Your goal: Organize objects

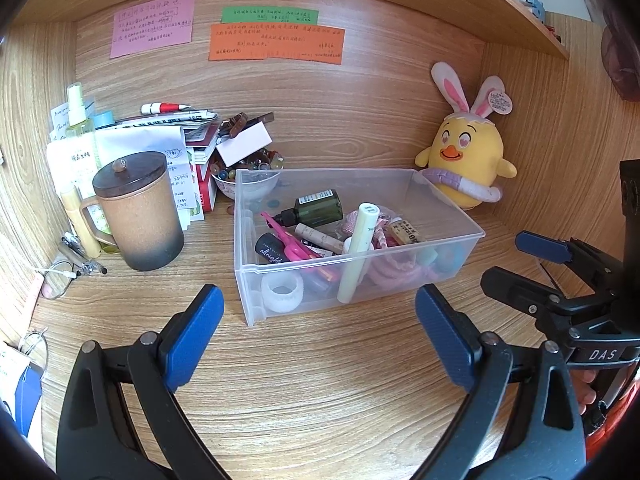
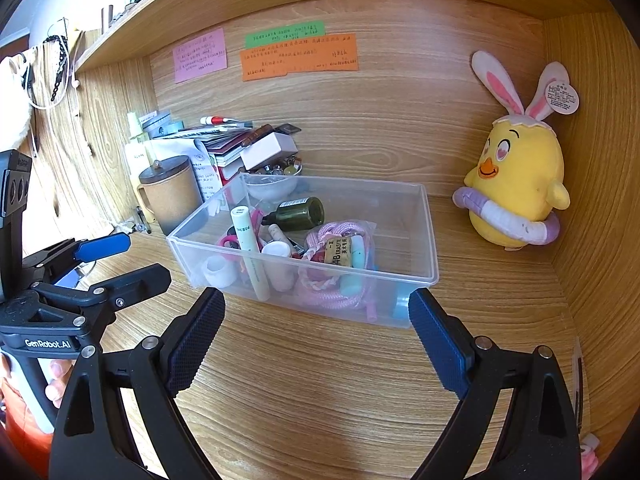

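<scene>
Clear plastic bin (image 1: 440, 220) sits centre frame in both views, on the wood-grain desk (image 1: 320, 380), already holding a jumble: dark green dropper bottle (image 1: 316, 208), pale green tube (image 1: 358, 252) leaning over the front wall, pink scissors (image 1: 290, 242), pink braided cord (image 2: 332, 280), white tape roll (image 1: 282, 290), eraser w/ printed label (image 2: 338, 251).

Both my tools are spread wide, nothing held. Left gripper (image 1: 320, 336) at bottom centre of its view, right gripper (image 2: 316, 336) likewise, both short of the bin's front wall.

Stage: ambiguous. Fits bin mid-fill w/ more to gather, or filled and ready to be moved. Can't settle it.

Handling notes, my judgement:
- bin walls thin, glossy, flexy; if grabbed, pinch at the rolled rim, not mid-wall
- tube is smooth and cylindrical, will roll; grip across its dia
- cord soft, snags neighbours
- bottle glossy, slippery

Outward: lidded ceramic mug (image 1: 138, 212), matte brown w/ dark base, left of bin; paper stack and bead bowl (image 1: 246, 178) behind it. Plush chick (image 2: 516, 184), right, fuzzy. Sticky notes (image 1: 276, 42) upper wall.
</scene>
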`<action>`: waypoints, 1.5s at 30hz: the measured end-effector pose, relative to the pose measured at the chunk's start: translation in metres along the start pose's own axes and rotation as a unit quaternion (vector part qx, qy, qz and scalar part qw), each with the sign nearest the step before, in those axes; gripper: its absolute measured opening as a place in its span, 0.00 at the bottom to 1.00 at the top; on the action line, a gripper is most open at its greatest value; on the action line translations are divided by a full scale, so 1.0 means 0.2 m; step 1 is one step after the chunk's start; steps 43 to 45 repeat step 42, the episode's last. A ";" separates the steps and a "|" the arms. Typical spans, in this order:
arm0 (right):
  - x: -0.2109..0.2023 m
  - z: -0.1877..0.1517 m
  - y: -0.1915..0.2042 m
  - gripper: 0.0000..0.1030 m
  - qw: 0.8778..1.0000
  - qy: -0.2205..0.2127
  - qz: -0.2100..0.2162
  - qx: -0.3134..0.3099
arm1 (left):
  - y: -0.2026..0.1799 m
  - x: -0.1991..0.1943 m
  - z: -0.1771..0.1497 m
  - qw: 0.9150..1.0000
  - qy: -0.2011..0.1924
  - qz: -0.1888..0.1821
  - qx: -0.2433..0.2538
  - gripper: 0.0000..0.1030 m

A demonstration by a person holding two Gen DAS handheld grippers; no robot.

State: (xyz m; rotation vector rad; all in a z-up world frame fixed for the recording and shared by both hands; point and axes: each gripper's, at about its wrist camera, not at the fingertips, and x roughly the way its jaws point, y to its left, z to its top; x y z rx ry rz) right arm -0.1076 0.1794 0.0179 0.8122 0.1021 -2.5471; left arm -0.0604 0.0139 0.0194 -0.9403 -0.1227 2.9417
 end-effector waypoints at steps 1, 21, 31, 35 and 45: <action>0.00 0.00 0.00 0.91 1.000 0.001 -0.001 0.001 | 0.00 0.00 0.00 1.000 0.000 0.001 0.001 0.95; -0.01 0.02 0.01 0.93 1.000 -0.004 0.002 0.001 | 0.00 -0.03 0.00 1.000 -0.009 -0.004 -0.002 0.95; -0.01 0.01 0.00 0.94 1.000 -0.003 0.001 0.008 | -0.02 -0.02 0.00 1.000 0.001 -0.010 0.001 0.95; 0.00 0.01 -0.01 0.94 1.000 -0.001 0.001 0.011 | -0.02 0.00 -0.01 1.000 0.006 -0.014 0.000 0.95; 0.02 0.00 -0.04 0.94 1.000 0.004 0.001 0.018 | -0.02 0.01 -0.02 1.000 0.009 -0.018 -0.001 0.95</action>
